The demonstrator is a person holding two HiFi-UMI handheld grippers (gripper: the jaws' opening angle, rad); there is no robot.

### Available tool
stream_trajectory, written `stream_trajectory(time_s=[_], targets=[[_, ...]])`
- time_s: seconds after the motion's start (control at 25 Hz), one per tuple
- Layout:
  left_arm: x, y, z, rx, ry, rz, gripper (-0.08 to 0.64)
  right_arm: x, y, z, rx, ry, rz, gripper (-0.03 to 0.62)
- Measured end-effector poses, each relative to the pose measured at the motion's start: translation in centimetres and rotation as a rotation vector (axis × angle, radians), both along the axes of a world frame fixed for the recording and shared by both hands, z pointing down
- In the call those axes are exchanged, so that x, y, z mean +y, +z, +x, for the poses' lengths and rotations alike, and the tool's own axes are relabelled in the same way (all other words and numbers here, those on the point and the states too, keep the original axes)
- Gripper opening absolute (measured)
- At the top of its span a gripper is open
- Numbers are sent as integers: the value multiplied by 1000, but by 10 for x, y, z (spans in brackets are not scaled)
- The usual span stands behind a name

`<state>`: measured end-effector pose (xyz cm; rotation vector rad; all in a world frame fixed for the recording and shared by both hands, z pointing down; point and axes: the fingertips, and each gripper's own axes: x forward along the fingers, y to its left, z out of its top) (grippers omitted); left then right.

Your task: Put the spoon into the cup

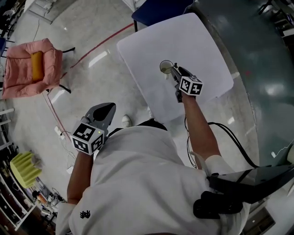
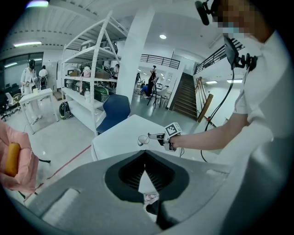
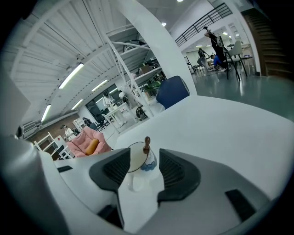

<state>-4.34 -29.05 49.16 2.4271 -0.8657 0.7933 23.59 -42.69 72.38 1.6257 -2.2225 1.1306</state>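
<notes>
Your left tool hangs off to the side of the bench, jaws together on nothing. The cup stands on the bench with the spoon inside. Your right tool faces it, jaws apart, clear of both.

We find cup on table, spoon standing in cup. Right gripper over table, just before cup on our side. Left gripper off table, left of it, over floor. Armchair far left; chair behind table.
</notes>
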Motion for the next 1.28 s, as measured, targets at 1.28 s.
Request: stream_trajectory(time_s=[1.28], targets=[[75,-33,-118,243,222,51,11,240,-170,-241,59,-193,76,9]])
